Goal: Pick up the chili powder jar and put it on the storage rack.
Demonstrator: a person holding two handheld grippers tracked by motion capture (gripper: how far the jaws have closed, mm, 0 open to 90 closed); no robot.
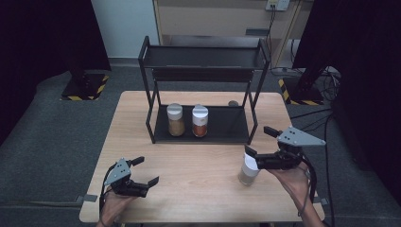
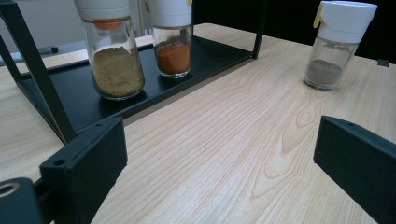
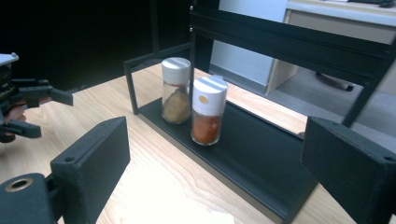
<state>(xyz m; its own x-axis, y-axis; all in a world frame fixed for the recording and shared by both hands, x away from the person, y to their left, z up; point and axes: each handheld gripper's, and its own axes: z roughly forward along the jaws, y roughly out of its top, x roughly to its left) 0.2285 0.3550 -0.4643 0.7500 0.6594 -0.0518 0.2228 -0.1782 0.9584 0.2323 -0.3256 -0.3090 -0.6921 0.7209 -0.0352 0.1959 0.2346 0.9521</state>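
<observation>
While 2 spice jars already stand on the bottom shelf of the black rack [image 1: 154, 126], the third jar [image 1: 248, 170] waits on the table [image 1: 189, 165] at the near right. The right gripper [image 1: 256, 141] hovers over its white cap with jaws spread wide, nothing between them, so the step in hand looks like the reach for a pickup. Next it probably needs to sink around the jar and close. The left gripper [image 1: 148, 170] rests at the near left, jaws wide and empty. Count: 3 jars, 1 rack, 2 grippers.
</observation>
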